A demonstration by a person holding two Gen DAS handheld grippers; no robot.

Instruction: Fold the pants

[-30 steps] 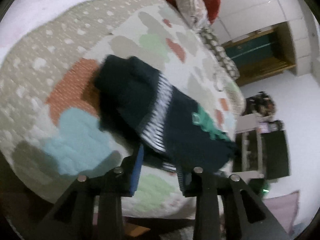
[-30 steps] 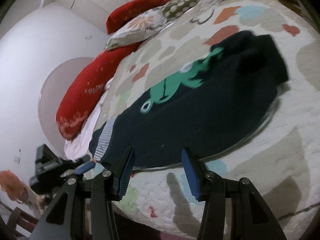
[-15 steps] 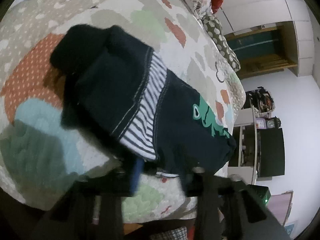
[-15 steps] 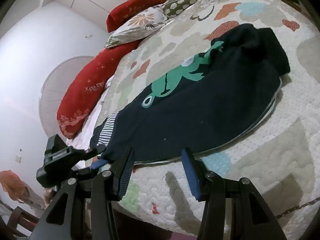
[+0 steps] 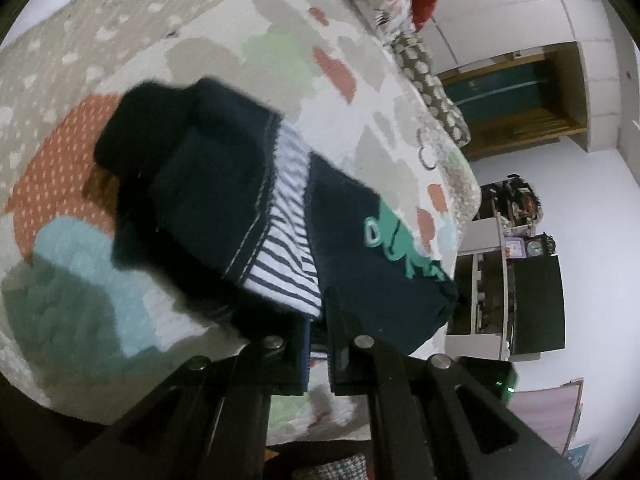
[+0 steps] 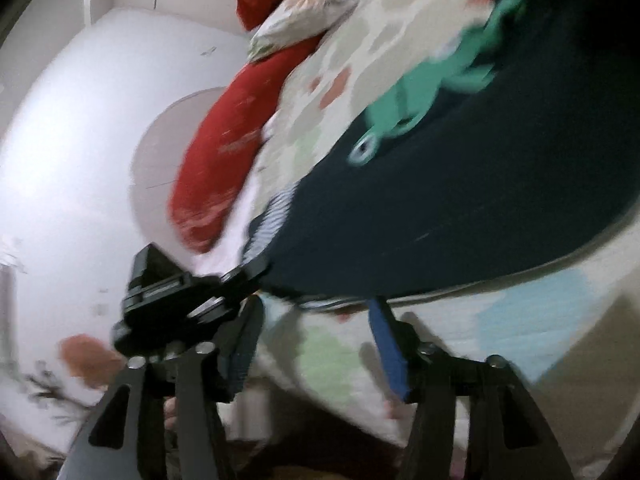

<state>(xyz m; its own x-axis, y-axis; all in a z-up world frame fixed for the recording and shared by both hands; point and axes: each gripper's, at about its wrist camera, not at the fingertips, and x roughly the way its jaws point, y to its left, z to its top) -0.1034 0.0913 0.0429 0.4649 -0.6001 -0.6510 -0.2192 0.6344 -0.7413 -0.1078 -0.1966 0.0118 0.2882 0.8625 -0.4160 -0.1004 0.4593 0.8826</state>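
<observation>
Two tongs work the bed: left tongs (image 5: 318,320) are clamped on the pants' (image 5: 224,200) striped waistband (image 5: 286,248); right tongs (image 6: 316,340) gape wide, empty, just beside the hem. Soft, light, floppy fabric on the quilt (image 5: 280,56); best pinched at edges.

Left gripper (image 5: 318,322): black angular fingers, blue pads, silver screws (image 5: 363,341). Right gripper (image 6: 316,340): same black frame, blue pads (image 6: 387,350).
</observation>
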